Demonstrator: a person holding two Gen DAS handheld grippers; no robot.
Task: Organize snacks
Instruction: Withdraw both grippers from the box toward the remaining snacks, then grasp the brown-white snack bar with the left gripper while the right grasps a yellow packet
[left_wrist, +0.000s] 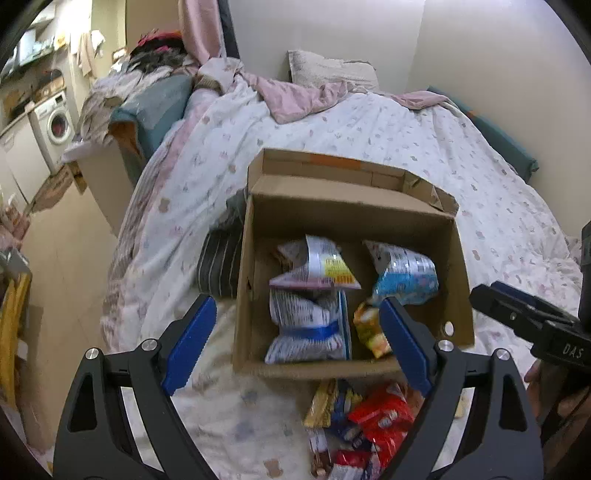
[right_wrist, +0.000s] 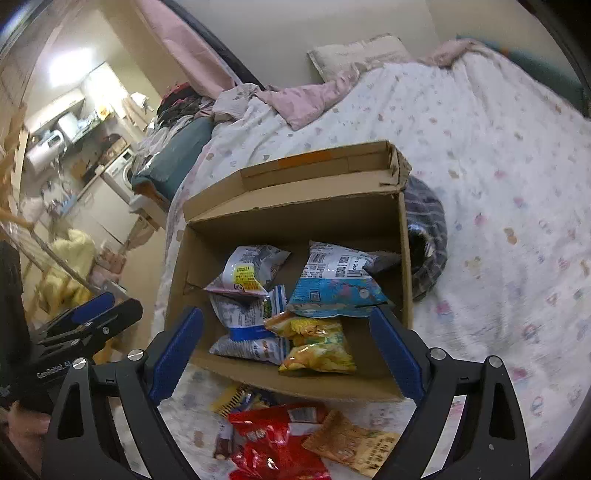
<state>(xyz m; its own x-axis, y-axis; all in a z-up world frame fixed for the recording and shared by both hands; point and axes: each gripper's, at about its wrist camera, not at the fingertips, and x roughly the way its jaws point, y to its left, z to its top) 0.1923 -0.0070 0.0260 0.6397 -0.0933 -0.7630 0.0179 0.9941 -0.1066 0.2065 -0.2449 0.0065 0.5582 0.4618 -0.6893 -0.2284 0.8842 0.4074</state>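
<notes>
The task is judged to be about half done. Several snack packets have been placed inside the open cardboard box on the bed: a white-and-blue bag, a white packet with a yellow label, a light-blue packet and a yellow chip bag, all lying loose ahead of and between the fingers of the right gripper. A pile is left unsorted on the bedding, nearer than the box and below the fingers: a red packet, an orange-brown packet, a yellow-striped one and a small dark bar; more may be hidden under them, though this cannot be told. The right gripper's fingers are held wide apart with nothing clamped. The left gripper is likewise seen with its fingers spread and empty, poised over the near wall of the box, and the same pile is seen beneath them. A dark striped garment is pressed against the box's left side in the left wrist view, just beyond the left finger. The box's raised far flap is not judged to be in the way; the softness of the bedding may let the box tip. A washing machine is seen far off to the left.
</notes>
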